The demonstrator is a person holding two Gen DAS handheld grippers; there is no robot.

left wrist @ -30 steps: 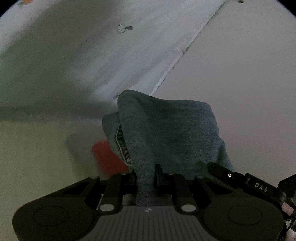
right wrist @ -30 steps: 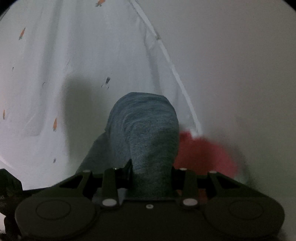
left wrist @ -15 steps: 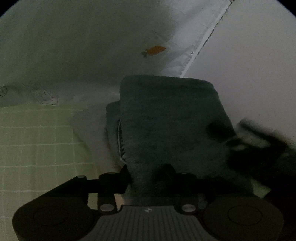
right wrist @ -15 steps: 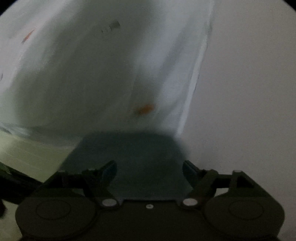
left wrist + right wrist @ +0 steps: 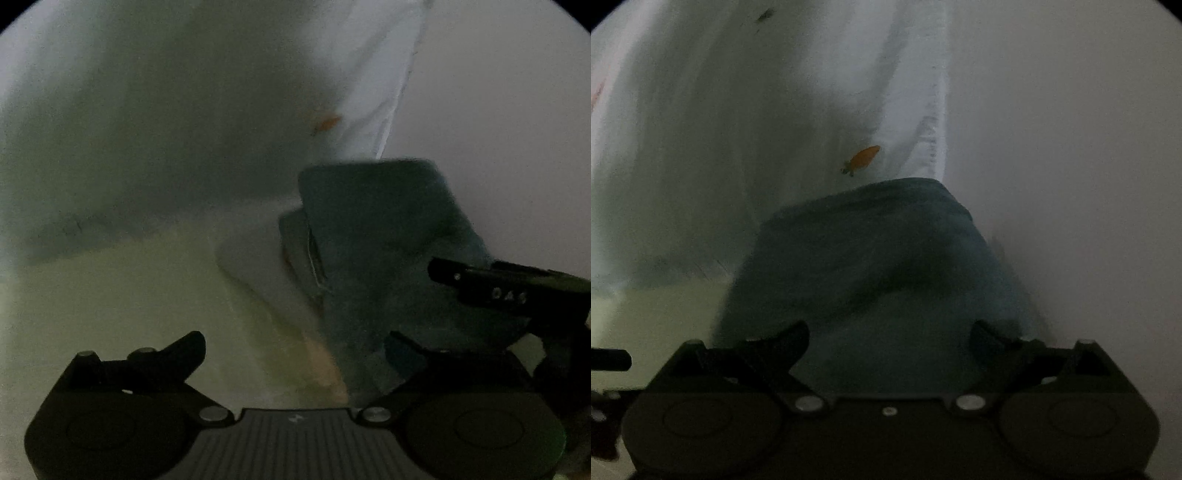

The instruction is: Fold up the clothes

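A folded blue-grey garment [image 5: 384,236] lies against a white carrot-print cloth [image 5: 373,96], on top of folded pale and reddish pieces [image 5: 266,273]. My left gripper [image 5: 295,343] is open, its fingers apart at the garment's near left edge. The garment also fills the middle of the right wrist view [image 5: 871,266]. My right gripper [image 5: 890,332] is open and empty, its fingers spread just short of the garment. The right gripper's body shows at the right of the left wrist view [image 5: 517,291].
A pale green checked sheet [image 5: 110,317] covers the surface at the left. The white carrot-print cloth [image 5: 812,110] rises behind the pile. A plain white wall [image 5: 1071,184] stands on the right. The scene is dim and blurred.
Both grippers held the blue-grey garment a second ago. The right one let go first, then the left opened. The garment now rests on the pile.
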